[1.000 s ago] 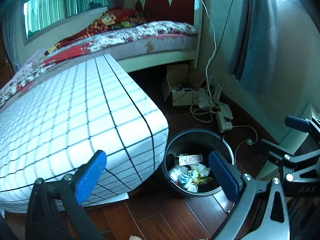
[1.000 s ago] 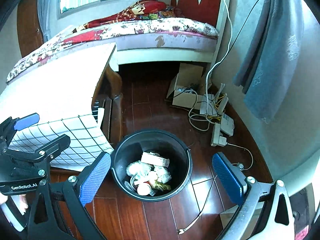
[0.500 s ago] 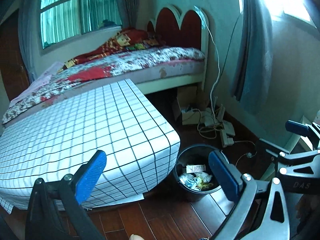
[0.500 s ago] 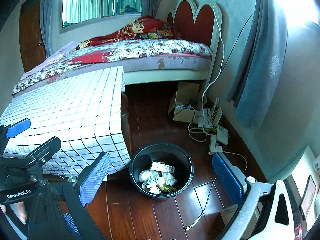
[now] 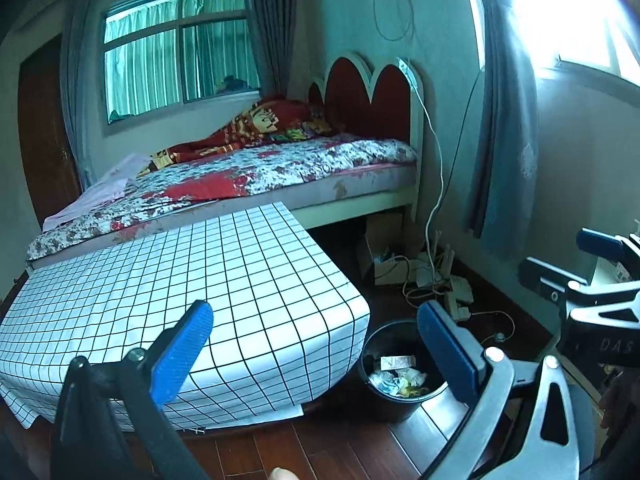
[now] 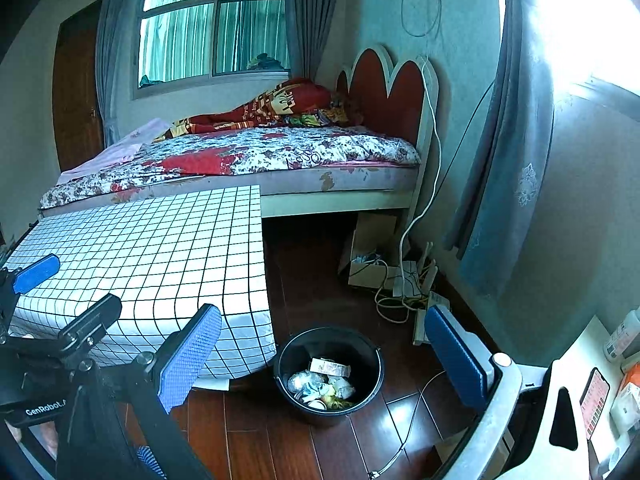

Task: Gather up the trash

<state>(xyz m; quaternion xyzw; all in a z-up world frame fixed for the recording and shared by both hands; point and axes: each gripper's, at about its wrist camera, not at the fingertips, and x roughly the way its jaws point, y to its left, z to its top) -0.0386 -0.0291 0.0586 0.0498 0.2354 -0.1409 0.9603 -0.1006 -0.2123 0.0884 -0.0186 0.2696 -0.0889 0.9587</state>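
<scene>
A black bucket point(image 5: 384, 396) stands on the dark wooden floor beside a low table, and also shows in the right wrist view point(image 6: 372, 376). Crumpled trash point(image 5: 398, 380) lies in its bottom, with wrappers and a small box point(image 6: 330, 367). My left gripper point(image 5: 316, 352) is open and empty, held high above the table's corner and the bucket. My right gripper point(image 6: 324, 356) is open and empty, high over the bucket. Each gripper shows at the edge of the other's view.
A low table with a white checked cloth point(image 5: 180, 292) fills the left. A bed point(image 5: 280, 176) with a red heart headboard stands behind it. A cardboard box point(image 6: 370, 256), power strips and cables point(image 6: 404, 292) lie by the wall. A white shelf point(image 6: 580, 364) with a phone is at the right.
Both grippers have risen and pulled back from the bucket, which looks smaller and farther away. Both stay open and empty.
</scene>
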